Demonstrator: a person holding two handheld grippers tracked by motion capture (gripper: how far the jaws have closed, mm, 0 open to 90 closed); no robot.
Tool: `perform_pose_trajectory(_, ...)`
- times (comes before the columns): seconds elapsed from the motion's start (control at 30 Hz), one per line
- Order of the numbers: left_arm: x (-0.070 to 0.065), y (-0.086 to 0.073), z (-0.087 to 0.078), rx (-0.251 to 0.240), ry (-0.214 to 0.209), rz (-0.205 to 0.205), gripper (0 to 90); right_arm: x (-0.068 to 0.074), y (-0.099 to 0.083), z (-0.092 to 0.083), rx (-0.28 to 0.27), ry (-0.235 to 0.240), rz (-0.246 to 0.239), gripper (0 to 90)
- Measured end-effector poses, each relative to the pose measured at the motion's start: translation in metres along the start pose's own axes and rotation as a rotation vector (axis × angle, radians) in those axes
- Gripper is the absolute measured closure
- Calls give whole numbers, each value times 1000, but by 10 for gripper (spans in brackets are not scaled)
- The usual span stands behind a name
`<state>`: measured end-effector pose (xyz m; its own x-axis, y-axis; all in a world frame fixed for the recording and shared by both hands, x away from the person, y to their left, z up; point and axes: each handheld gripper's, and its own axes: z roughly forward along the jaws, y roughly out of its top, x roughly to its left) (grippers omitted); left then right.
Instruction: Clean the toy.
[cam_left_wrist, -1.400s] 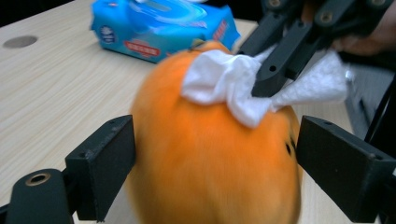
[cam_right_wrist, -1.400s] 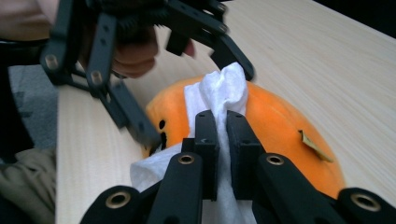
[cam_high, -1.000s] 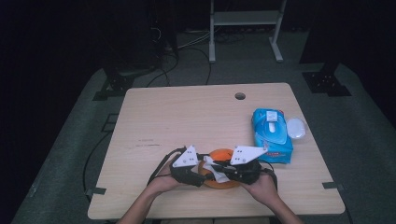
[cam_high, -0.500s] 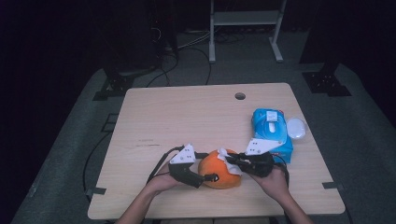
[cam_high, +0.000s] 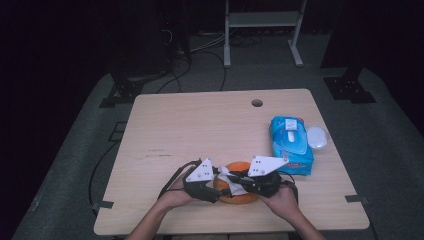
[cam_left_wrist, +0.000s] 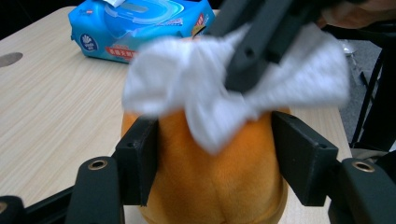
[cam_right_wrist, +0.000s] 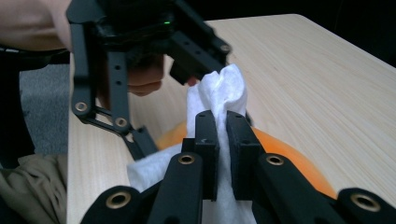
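At the worktop's (cam_high: 165, 125) near edge, the left tongs (cam_left_wrist: 215, 154), having just closed, clamp one round, fuzzy orange plush toy (cam_left_wrist: 215, 182); the right tongs (cam_right_wrist: 223, 140) pinch one soft white wipe (cam_right_wrist: 219, 93) over it. Beyond lies one glossy blue wipes pack (cam_high: 291, 145).

Pale wooden table (cam_high: 200, 130) with a round hole (cam_high: 257, 103) near the far edge; carried an orange plush toy (cam_high: 240, 197) at the front, a blue wipes pack (cam_high: 291, 144) (white lid (cam_high: 317, 136) just beside it).

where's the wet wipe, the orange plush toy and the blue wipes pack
wet wipe (cam_left_wrist: 187, 84), left gripper view, its crumpled middle
orange plush toy (cam_left_wrist: 215, 177), left gripper view, its front
blue wipes pack (cam_high: 290, 145), high view, its top face
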<state>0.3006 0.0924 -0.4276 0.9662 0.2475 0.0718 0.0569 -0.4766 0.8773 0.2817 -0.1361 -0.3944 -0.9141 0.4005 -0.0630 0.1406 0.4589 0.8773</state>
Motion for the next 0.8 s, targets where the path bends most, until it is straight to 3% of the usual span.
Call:
perform_pose_trajectory(0.13,5,-5,-1,5,-3,-22,360,-12,-6,-6,2,-34,28,835)
perform_pose_trajectory(0.2,9,-9,-3,2,-8,-45,358,-24,-16,-13,12,-59,68,835)
perform_pose_trajectory(0.33,11,-7,-3,-7,-21,-60,326,-31,-22,-18,11,-52,101,835)
perform_pose_trajectory(0.4,12,-2,-5,-34,-19,-82,221,-26,-21,-16,20,-59,83,835)
perform_pose_trajectory(0.5,11,0,-3,-46,-21,-79,208,-18,-17,-9,4,-18,72,835)
perform_pose_trajectory(0.57,8,-2,0,-21,-9,-46,255,-9,-12,-4,10,-3,40,834)
perform_pose_trajectory(0.67,10,-6,-3,-8,-7,-55,318,-4,-10,0,30,-12,0,834)
perform_pose_trajectory(0.8,13,-9,-4,-6,2,-79,337,-16,-14,-7,29,-25,36,835)
